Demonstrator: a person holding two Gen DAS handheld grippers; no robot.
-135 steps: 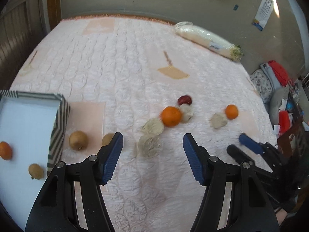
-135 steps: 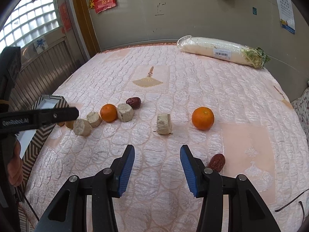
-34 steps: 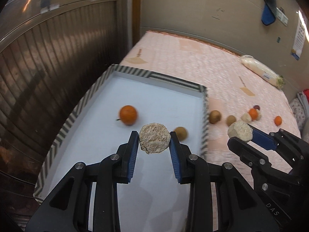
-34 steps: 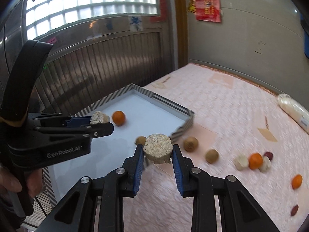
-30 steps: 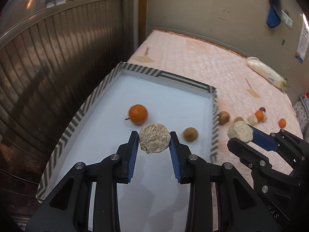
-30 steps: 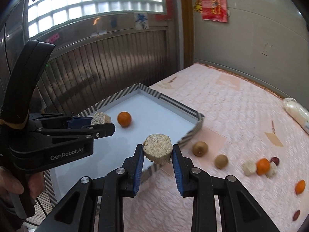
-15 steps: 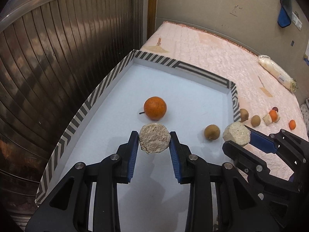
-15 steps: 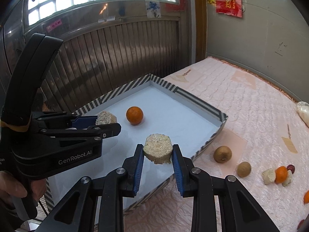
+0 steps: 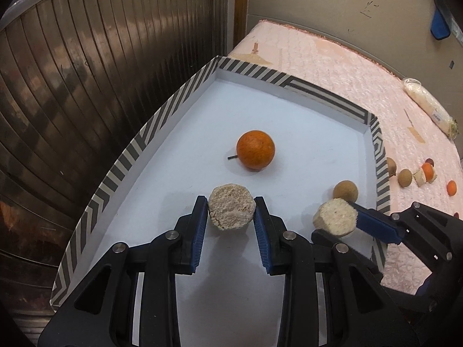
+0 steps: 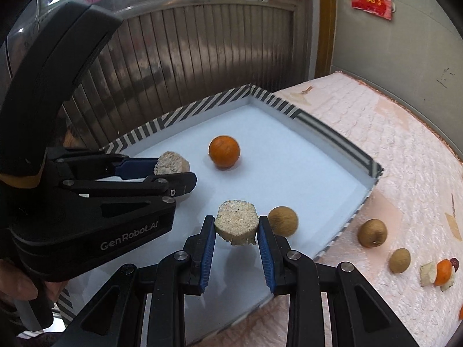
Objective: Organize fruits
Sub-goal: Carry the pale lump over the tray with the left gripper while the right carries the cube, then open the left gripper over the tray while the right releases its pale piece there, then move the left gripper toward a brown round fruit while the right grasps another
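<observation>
My left gripper (image 9: 231,214) is shut on a beige round chunk (image 9: 231,210) and holds it over the white tray (image 9: 289,115) with a striped rim. My right gripper (image 10: 236,232) is shut on a second beige chunk (image 10: 235,225), also above the tray near its right side. That gripper (image 9: 340,217) and its chunk (image 9: 334,217) show in the left wrist view. The left gripper (image 10: 170,170) shows in the right wrist view. In the tray lie an orange (image 9: 255,149) and a brown round fruit (image 9: 345,190).
On the pink quilted bed (image 10: 405,156) right of the tray lie two brown fruits (image 10: 371,232), beige chunks, small oranges (image 10: 443,271) and a dark red date. A wrapped white roll (image 9: 428,107) lies at the far edge. A ribbed metal wall (image 9: 86,72) stands left of the tray.
Both grippers, each still holding its chunk, have moved further over the tray and lower. The orange and the brown fruit in the tray look closer.
</observation>
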